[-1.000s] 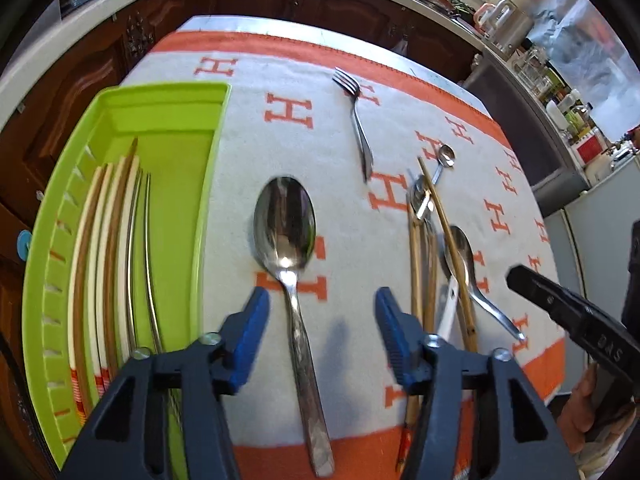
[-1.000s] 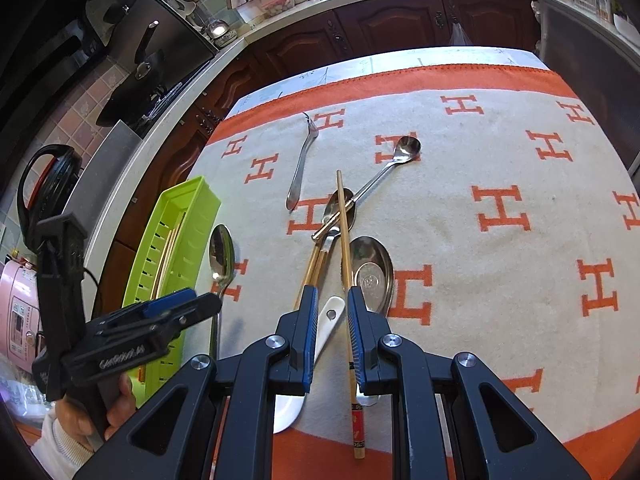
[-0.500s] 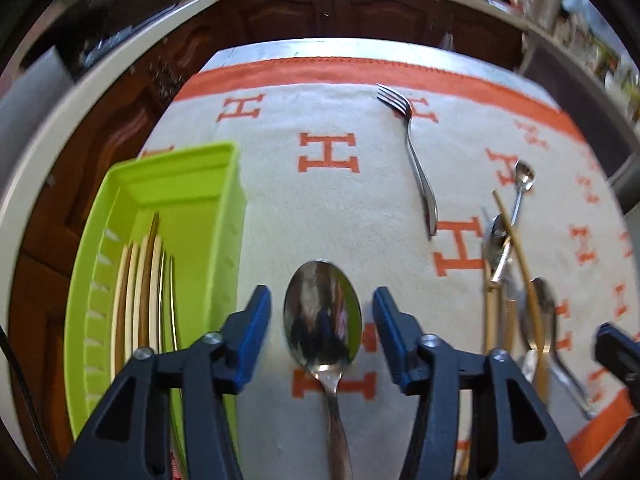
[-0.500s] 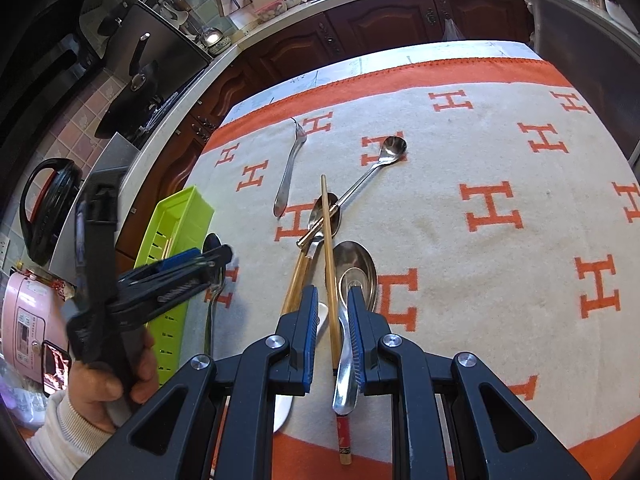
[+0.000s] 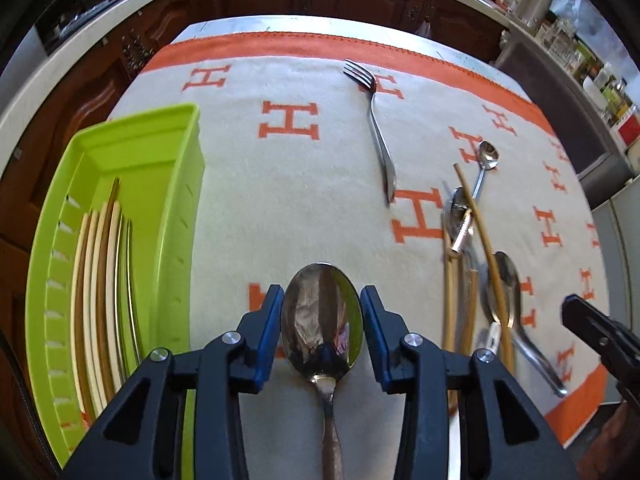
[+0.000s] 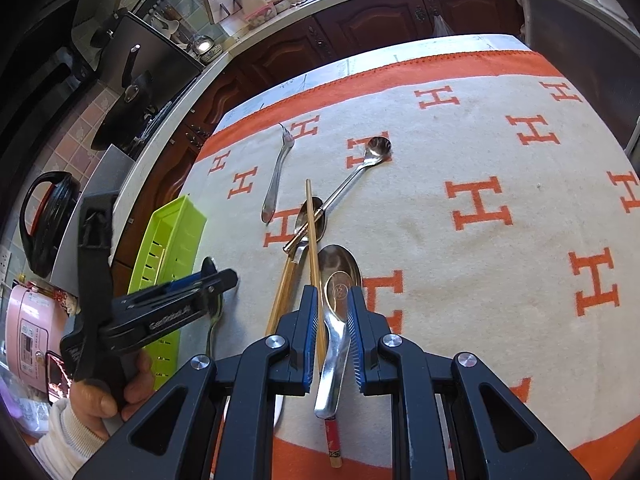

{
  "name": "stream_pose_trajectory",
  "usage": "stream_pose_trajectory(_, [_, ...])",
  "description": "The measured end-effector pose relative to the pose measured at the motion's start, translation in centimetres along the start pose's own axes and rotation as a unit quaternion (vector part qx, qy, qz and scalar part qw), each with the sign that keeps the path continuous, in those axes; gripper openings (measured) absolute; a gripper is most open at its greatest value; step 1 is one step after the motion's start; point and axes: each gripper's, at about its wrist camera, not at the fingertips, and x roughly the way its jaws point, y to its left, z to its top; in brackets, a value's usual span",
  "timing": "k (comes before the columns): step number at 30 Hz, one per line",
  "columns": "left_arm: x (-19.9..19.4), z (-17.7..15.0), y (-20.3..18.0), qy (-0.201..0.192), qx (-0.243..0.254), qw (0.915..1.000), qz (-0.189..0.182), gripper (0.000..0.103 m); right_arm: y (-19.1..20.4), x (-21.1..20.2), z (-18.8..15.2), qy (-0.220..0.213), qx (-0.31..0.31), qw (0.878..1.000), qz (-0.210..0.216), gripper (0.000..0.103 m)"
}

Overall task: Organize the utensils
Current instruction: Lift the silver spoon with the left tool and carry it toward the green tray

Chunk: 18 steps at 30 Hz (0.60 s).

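1. Blanket (image 5: 304, 200), white with orange H marks: covers the table and bears every loose utensil.

2. Green tray (image 5: 176, 208), at my left: holds chopsticks (image 5: 100, 280) laid lengthwise. No spoon in it yet.

3. My left gripper (image 5: 322, 320): a second ago it stood over the handle; now it has slid forward and sunk so that its blue pads flank the bowl of the large spoon (image 5: 322, 320). Its jaws are closing, the pads right at the bowl's edges, though I cannot tell whether they press yet. I judge this the grasp that sends the spoon trayward.

4. My right gripper (image 6: 330, 332): jaws narrow but not touching, as before; a steel ladle-spoon's handle (image 6: 332, 356) and one chopstick (image 6: 314, 264) lie between them on the cloth. Nothing held.

5. Remaining pile (image 5: 472, 264): mixed spoons and chopsticks, crossed.

6. Fork (image 5: 378, 132): alone, farther off.
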Motion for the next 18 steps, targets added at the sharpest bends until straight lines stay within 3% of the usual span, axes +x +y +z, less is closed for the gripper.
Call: stream_pose_trajectory(18, [-6.7, -1.2, 1.4, -0.065, -0.008, 0.9972, -0.036, 0.037, 2.0, -1.1, -0.2, -0.011, -0.025, 1.0, 0.013, 0.015])
